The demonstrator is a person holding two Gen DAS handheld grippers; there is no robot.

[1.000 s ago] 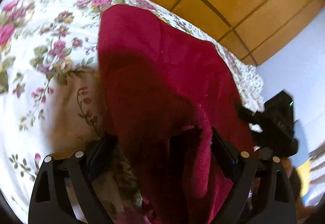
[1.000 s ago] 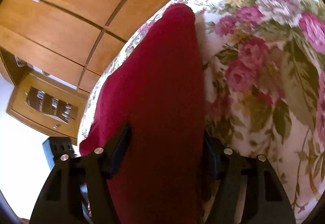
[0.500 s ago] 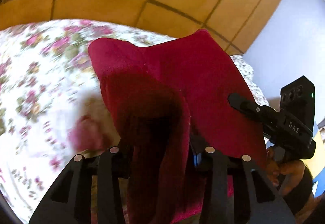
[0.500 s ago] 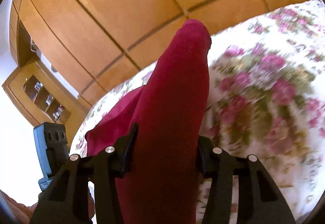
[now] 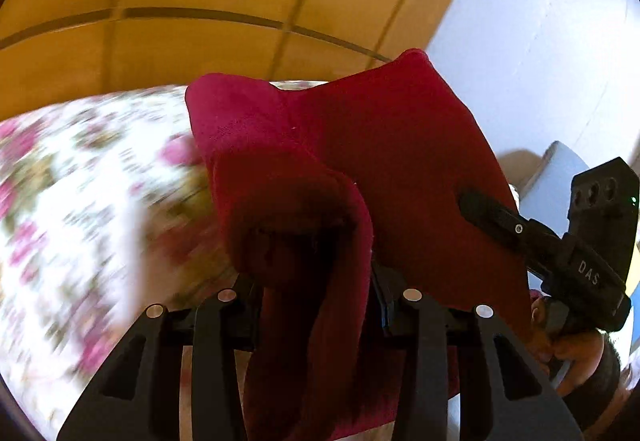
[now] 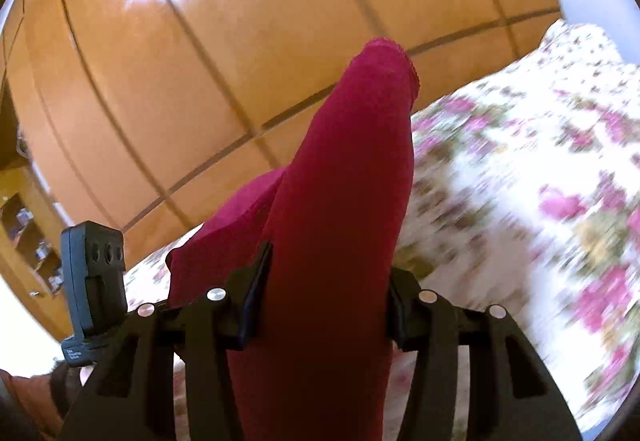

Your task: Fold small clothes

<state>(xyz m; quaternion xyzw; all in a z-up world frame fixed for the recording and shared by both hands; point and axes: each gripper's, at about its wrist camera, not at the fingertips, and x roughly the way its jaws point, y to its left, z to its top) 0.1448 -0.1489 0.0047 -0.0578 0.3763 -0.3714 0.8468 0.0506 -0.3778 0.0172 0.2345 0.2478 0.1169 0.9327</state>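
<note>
The left gripper (image 5: pixel 316 281) is pinched on one edge of the red cloth (image 5: pixel 384 145), and the right gripper (image 6: pixel 324 289) is pinched on another edge. The cloth hangs in the air above the flowery bed (image 6: pixel 520 181), with the wooden wardrobe (image 6: pixel 200 61) behind the bed. It looks like the lift-and-fold step. Next, the far half should be laid flat on the bed. No boxes or baskets show
</note>
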